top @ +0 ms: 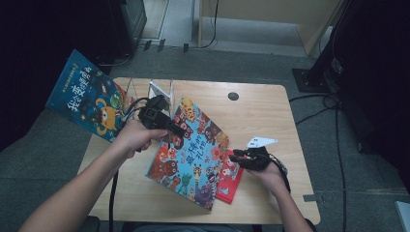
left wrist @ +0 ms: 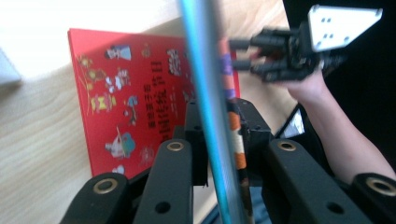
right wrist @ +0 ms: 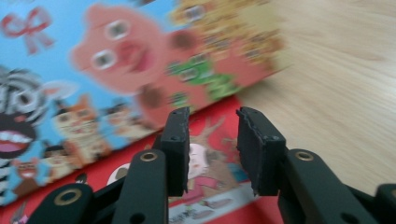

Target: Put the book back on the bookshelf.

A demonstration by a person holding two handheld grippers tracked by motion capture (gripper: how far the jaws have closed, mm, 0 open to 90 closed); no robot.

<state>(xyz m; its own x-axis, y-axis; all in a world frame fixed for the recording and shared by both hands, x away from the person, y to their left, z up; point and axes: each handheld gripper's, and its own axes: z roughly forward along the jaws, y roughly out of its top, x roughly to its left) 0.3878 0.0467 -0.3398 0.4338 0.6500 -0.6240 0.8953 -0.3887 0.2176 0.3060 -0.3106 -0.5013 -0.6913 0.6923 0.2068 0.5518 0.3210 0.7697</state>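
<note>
Your left gripper [left wrist: 219, 140] has its jaws clamped on the edge of the blue animal book [top: 191, 152], which stands edge-on between them in the left gripper view. Your right gripper [right wrist: 212, 149] stands part open with nothing between the pads; the red book [right wrist: 210, 186] lies beneath them. On the table [top: 261, 111], the blue animal book sits tilted at the centre, its top corner raised at your left jaws, overlapping the red book toward four o'clock. A dark blue monster book [top: 89, 96] leans at ten o'clock beside a clear stand [top: 162, 89]. I judge the lift just begun: the book is gripped but not yet carried anywhere, and the red one is untouched.
</note>
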